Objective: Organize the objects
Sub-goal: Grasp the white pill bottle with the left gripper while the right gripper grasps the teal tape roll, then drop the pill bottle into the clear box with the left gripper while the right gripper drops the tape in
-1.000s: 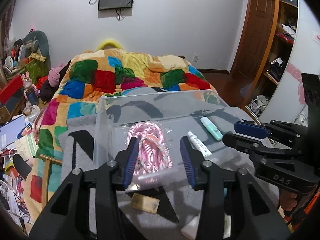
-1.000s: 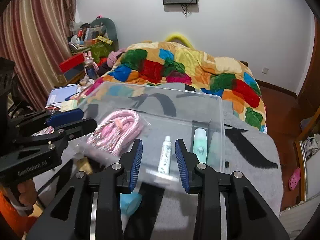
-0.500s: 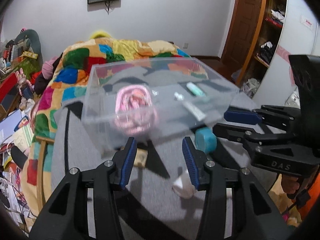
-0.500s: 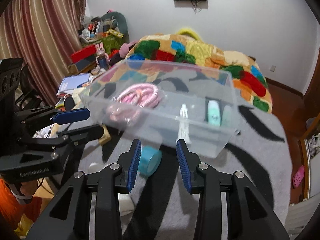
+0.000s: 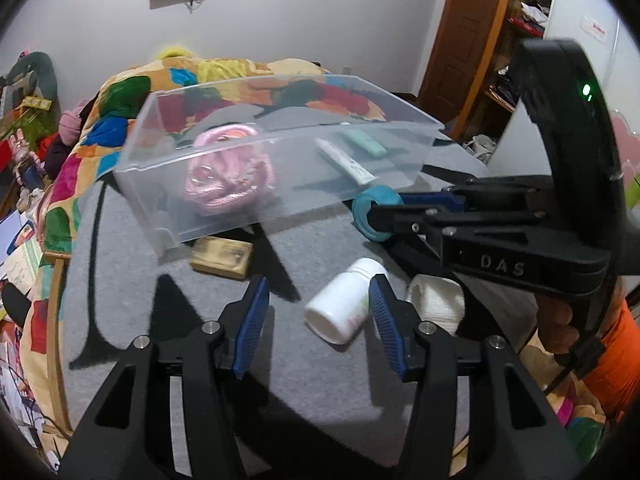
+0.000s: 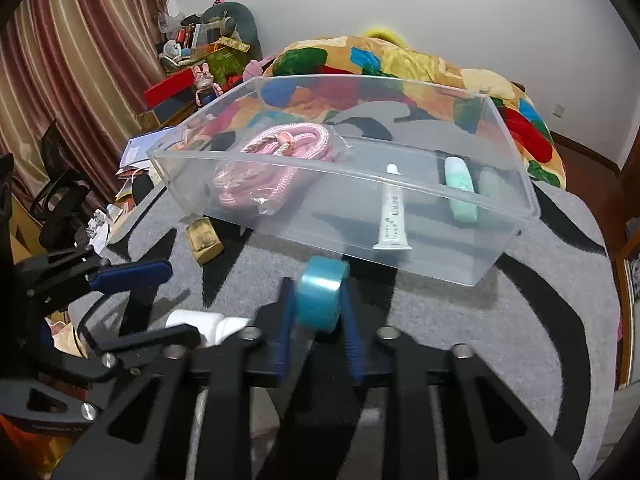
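Sitting just ahead of my right claw (image 6: 316, 320), the clear bin (image 6: 400, 248) holds rope and tubes — that claw is clamped on the blue tape roll (image 6: 320, 298), binning next; my left claw (image 5: 316, 328) gapes around the white bottle (image 5: 344, 308).

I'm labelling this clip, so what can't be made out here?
- Small white plastic bottle: label print too blurred in the left wrist view; the left tool hides most of it in the right wrist view.
- Teal tape roll: the right tool covers both sides; motion-blurred.
- White tube in the clear plastic bin: text too small.
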